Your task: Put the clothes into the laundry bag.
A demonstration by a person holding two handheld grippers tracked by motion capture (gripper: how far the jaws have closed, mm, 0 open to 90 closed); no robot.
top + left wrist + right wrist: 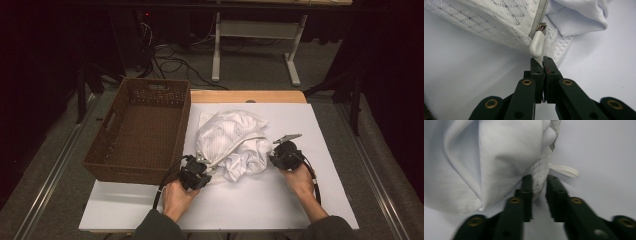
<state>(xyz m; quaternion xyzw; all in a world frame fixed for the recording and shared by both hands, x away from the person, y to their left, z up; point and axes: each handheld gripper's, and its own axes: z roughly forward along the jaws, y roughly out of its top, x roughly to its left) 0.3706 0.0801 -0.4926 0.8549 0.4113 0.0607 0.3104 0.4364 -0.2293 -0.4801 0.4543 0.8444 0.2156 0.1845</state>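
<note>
Left hand-held gripper point(543, 59) pinches mesh bag point(499, 22) edge.

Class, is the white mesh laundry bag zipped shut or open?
Open: plain white cloth spills from the white mesh laundry bag beside its zipper.

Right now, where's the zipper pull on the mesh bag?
The zipper pull hangs at the mesh bag's near-left corner, just above the left tool's tips, right of the basket.

Dim high view, its edges falling to black. Both gripper views are bright and evenly lit. The right gripper view's lower frame is motion-blurred.
</note>
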